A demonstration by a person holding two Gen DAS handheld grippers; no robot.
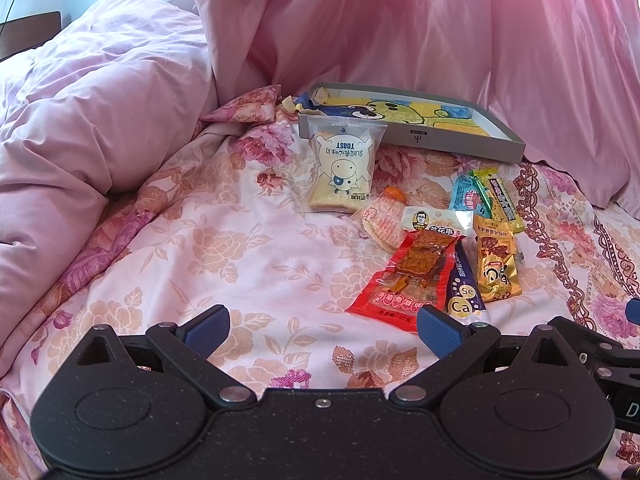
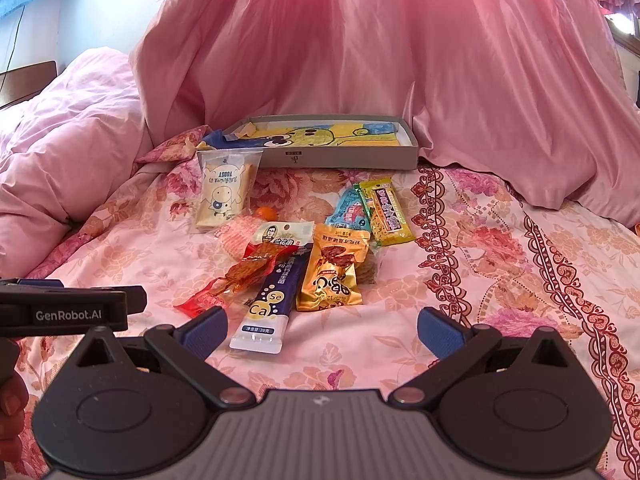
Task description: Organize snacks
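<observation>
Several snack packets lie in a loose pile on the flowered bed sheet. A toast packet (image 1: 342, 168) (image 2: 225, 192) leans near a shallow grey box (image 1: 500, 148) (image 2: 348, 158) lined with a yellow cartoon picture. In front lie a red spicy strip packet (image 1: 404, 280) (image 2: 240, 276), a dark blue Se Ca tube (image 1: 466, 292) (image 2: 268, 304), a gold packet (image 1: 496, 264) (image 2: 332, 276) and a yellow-green bar (image 1: 500, 200) (image 2: 388, 212). My left gripper (image 1: 322, 330) is open and empty, just before the pile. My right gripper (image 2: 322, 330) is open and empty, before the blue tube.
A bunched pink duvet (image 1: 92, 128) (image 2: 68, 152) lies at the left. A pink curtain (image 1: 400, 28) (image 2: 380, 48) hangs behind the box. The left gripper's body (image 2: 68, 312) shows at the left edge of the right wrist view.
</observation>
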